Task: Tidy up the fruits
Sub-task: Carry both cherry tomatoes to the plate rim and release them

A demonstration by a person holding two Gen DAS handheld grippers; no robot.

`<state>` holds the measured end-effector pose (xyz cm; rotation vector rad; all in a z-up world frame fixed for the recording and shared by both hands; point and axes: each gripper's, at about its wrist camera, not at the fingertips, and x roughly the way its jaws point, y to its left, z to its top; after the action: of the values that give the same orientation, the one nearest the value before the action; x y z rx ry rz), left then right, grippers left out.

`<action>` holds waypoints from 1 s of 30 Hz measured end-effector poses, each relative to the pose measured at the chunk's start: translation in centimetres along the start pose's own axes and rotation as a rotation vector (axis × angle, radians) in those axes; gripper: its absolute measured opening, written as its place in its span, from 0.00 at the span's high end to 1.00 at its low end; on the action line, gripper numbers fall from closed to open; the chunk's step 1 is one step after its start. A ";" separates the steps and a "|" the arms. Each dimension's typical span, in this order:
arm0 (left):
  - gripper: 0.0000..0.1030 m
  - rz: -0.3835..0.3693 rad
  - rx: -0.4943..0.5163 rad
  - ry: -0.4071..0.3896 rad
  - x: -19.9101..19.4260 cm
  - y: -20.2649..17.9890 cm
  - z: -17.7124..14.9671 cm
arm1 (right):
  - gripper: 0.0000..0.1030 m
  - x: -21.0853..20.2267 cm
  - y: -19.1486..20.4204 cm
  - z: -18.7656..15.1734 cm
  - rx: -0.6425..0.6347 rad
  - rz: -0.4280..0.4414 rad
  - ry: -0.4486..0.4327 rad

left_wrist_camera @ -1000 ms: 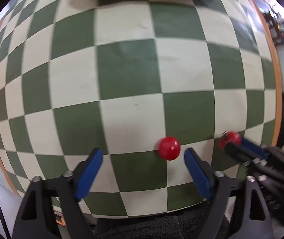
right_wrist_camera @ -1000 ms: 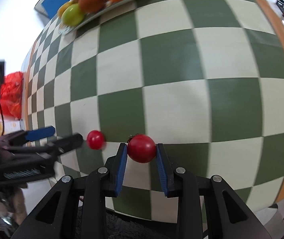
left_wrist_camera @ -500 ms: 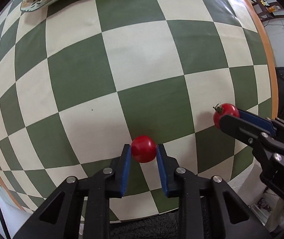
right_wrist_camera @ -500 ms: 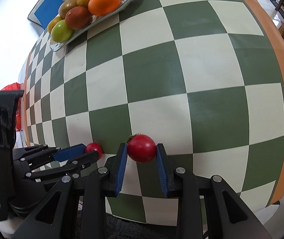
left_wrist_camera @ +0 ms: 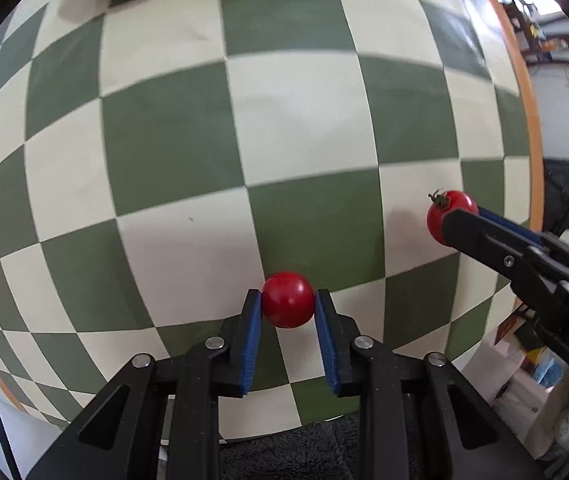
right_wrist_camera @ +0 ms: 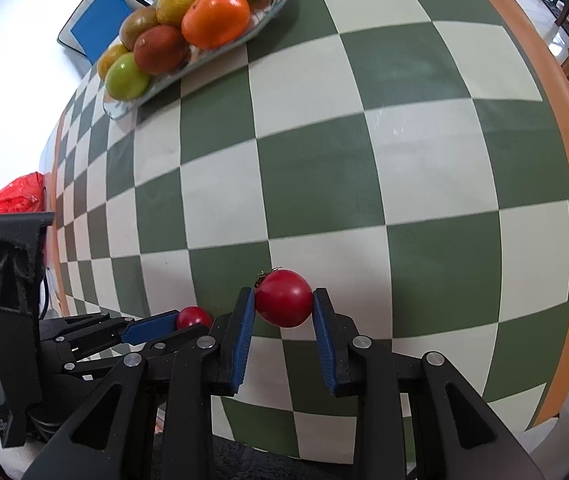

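I have a small red tomato in each set of tongs. My left tongs (left_wrist_camera: 288, 306) are clenched on a smooth cherry tomato (left_wrist_camera: 287, 299), its sides pinched between the two blue pads (left_wrist_camera: 253, 334) right at their tips, so most of the fruit stands proud of the pads. My right tongs (right_wrist_camera: 283, 306) grip a slightly larger stemmed tomato (right_wrist_camera: 283, 298) the same way, with the dried green calyx turned up and to the left, clear of the pads. I judge the tip grip is deliberate: it leaves the fruit free to drop out cleanly when I let go, and it keeps the squeeze light on soft skin.

Both tomatoes look to be lifted above the checkered table (right_wrist_camera: 404, 160), over the part nearest its near edge, and the two rigs sit close side by side. In the left view the stemmed tomato shows beyond the right tongs' dark finger.

The fruit plate (right_wrist_camera: 274, 6) stands far off by the table's far left corner, heaped with an orange (right_wrist_camera: 216, 18), green apples and brownish fruit. I take it as the destination. The pile is already high, so a round tomato set on top may roll; I would aim for a hollow near the rim.
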<state>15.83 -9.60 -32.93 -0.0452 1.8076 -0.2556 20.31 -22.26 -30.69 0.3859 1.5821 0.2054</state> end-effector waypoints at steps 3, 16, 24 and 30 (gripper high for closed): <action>0.77 -0.053 -0.055 -0.037 -1.9 1.0 0.1 | 0.69 -0.7 0.2 0.8 0.005 0.017 -0.014; 0.76 -0.211 -0.266 -0.261 -14.3 11.5 13.6 | 0.69 -2.7 6.2 10.0 -0.032 0.149 -0.138; 0.75 -0.178 -0.319 -0.208 -13.1 13.7 19.9 | 0.69 0.9 9.6 16.8 -0.113 0.084 -0.115; 0.74 -0.170 -0.318 -0.182 -12.0 14.0 21.0 | 0.67 2.7 10.0 18.0 -0.152 0.058 -0.085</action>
<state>40.48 2.94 -29.05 -0.4344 1.6490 -0.0785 39.35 -13.91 -30.56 0.3175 1.4624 0.3474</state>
